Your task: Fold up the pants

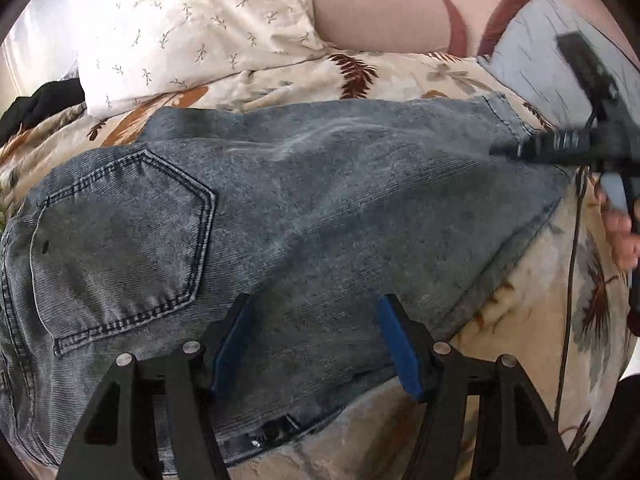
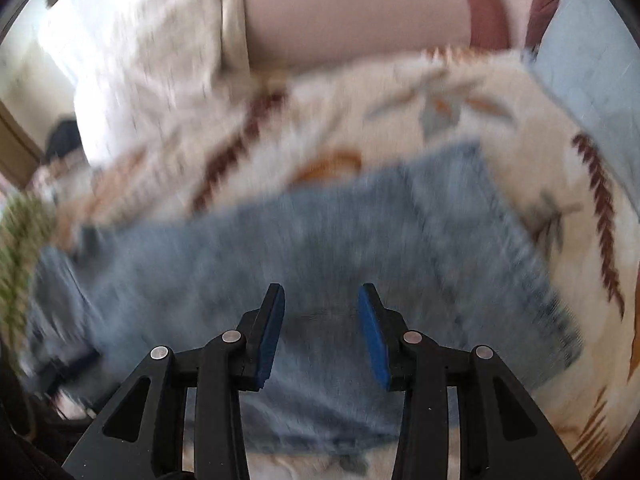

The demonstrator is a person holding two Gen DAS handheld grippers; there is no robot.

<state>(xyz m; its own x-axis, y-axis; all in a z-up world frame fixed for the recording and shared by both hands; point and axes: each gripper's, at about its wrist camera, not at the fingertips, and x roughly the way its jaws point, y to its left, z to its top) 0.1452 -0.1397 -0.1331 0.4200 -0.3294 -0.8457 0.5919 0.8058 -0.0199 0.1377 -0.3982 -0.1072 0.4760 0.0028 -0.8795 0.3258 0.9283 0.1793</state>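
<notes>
Blue-grey denim pants [image 1: 304,208] lie folded lengthwise on a bed, back pocket [image 1: 132,248] at the left, leg hem at the far right. My left gripper [image 1: 314,304] is open and empty, its blue pads just above the denim near the front edge. My right gripper's body [image 1: 576,144] shows blurred at the right by the hem, with fingers of the hand behind it. In the right wrist view, heavily blurred, the right gripper [image 2: 322,294] is open and empty over the pants [image 2: 280,264].
The bed cover [image 1: 500,344] is cream with brown leaf prints. A white leaf-patterned pillow [image 1: 192,28] and a pink cushion [image 1: 376,8] lie behind the pants, a pale blue pillow [image 1: 532,48] at the right. A dark garment [image 1: 44,104] lies far left. A black cable [image 1: 570,280] hangs at the right.
</notes>
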